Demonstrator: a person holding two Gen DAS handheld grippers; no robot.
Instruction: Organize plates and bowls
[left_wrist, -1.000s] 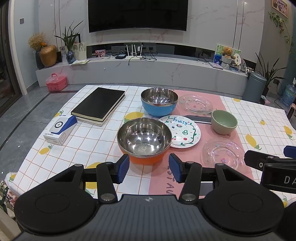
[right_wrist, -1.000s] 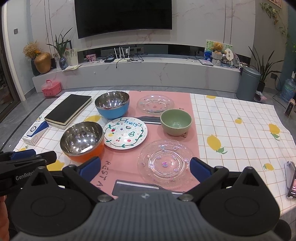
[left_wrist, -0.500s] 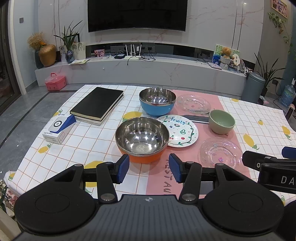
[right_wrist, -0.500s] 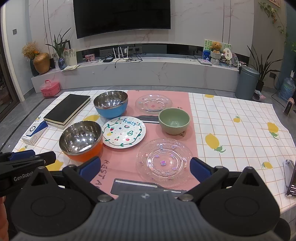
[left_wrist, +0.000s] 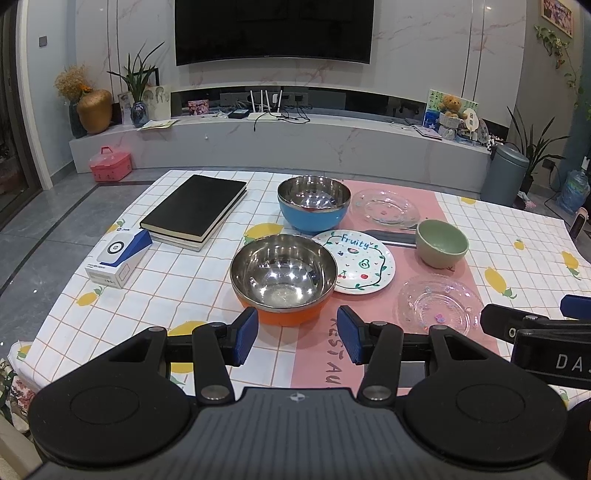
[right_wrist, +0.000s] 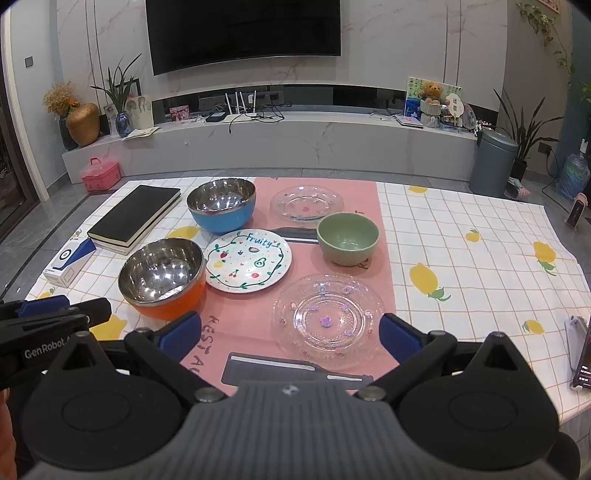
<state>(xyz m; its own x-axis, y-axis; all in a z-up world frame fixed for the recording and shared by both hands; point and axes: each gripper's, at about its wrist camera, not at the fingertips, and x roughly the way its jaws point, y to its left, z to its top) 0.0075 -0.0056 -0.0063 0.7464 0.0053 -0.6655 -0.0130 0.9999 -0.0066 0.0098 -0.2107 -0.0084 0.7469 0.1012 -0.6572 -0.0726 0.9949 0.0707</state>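
On the table stand an orange steel-lined bowl (left_wrist: 283, 277) (right_wrist: 162, 277), a blue steel-lined bowl (left_wrist: 313, 206) (right_wrist: 221, 206) behind it, and a green bowl (left_wrist: 441, 243) (right_wrist: 348, 238) to the right. A white "Fruity" plate (left_wrist: 360, 262) (right_wrist: 248, 260) lies between them. One clear glass plate (left_wrist: 439, 306) (right_wrist: 328, 317) lies near, another clear plate (left_wrist: 384, 206) (right_wrist: 306, 203) far. My left gripper (left_wrist: 297, 339) is open and empty, just short of the orange bowl. My right gripper (right_wrist: 290, 338) is open wide and empty, in front of the near glass plate.
A black book (left_wrist: 194, 208) and a white-and-blue box (left_wrist: 118, 256) lie at the table's left. A phone (right_wrist: 581, 354) rests at the right edge. A pink mat (right_wrist: 354, 192) runs under the dishes. Each gripper shows in the other's view at the side.
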